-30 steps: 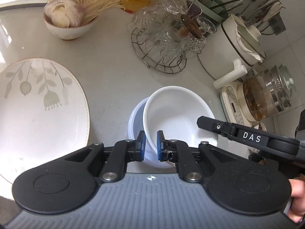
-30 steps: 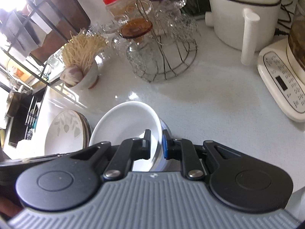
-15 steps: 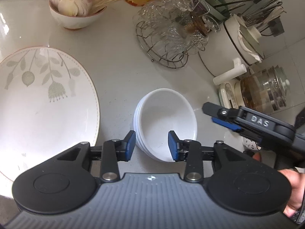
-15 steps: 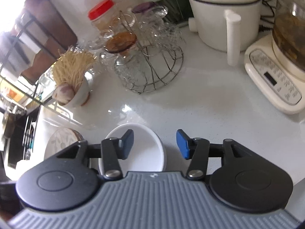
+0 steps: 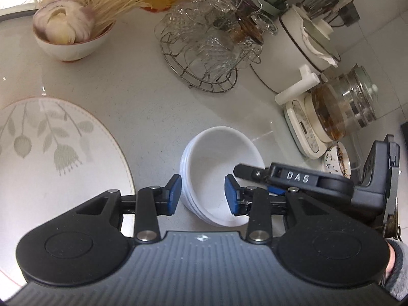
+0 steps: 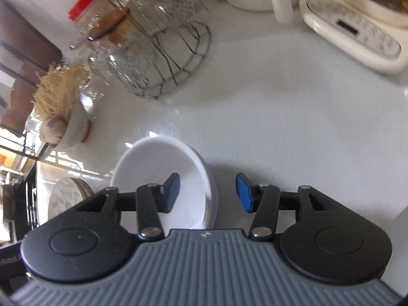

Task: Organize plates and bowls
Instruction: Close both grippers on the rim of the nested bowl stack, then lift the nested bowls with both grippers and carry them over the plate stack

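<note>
Both claws are straddling the nested stack of round white ceramic bowls (image 5: 220, 173) on the pale worktop (image 5: 142, 107), gripping nothing: left claw (image 5: 203, 195) half-open at six o'clock, right claw (image 6: 207, 192) closing at three, likely for space-saving.

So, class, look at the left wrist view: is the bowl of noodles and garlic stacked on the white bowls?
No: the bowl of noodles and garlic stands apart at the counter's far side, while the white bowls sit nested near the gripper.

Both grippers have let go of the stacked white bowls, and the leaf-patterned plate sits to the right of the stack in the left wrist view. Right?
Not quite. In the left wrist view the leaf-patterned plate lies left of the stacked white bowls. The left gripper and right gripper grip nothing.
</note>
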Available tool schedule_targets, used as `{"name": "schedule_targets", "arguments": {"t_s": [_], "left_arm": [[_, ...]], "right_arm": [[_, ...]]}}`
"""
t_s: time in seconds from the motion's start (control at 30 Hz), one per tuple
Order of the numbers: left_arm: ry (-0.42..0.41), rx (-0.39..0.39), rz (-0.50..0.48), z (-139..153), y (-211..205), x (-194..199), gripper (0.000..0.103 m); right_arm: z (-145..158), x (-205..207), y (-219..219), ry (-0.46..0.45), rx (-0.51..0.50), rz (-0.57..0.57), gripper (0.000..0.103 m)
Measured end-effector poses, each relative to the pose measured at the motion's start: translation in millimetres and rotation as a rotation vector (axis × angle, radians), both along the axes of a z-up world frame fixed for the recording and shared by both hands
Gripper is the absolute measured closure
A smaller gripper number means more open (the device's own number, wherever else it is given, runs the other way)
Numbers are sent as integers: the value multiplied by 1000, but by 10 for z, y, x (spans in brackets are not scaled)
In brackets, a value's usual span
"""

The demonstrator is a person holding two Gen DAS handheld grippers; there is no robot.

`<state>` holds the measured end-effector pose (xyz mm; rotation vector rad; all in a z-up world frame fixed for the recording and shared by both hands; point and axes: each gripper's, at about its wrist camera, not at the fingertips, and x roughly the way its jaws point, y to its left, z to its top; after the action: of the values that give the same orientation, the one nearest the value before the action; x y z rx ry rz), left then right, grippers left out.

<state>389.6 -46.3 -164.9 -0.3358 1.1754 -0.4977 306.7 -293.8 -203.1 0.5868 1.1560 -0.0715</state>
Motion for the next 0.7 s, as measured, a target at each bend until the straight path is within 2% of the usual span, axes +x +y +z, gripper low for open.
{"name": "schedule_targets", "arguments": {"t_s": [0.17,0.33,0.5,0.7], "left_arm": [[12,-3,-58,-115,-13,140,61],[11,12,-151,-229,-98,245,61],[20,4,-214,-279,-222,299,61],[29,56,-248,-372,-404,367,61]], "right_arm": [[-127,-33,53,53,14,-74,81],[-115,-109,12,71,36,-155,88],[-88,-170,22,70,20,-199,89],[-86,-221,-25,79,31,-245,89]]}}
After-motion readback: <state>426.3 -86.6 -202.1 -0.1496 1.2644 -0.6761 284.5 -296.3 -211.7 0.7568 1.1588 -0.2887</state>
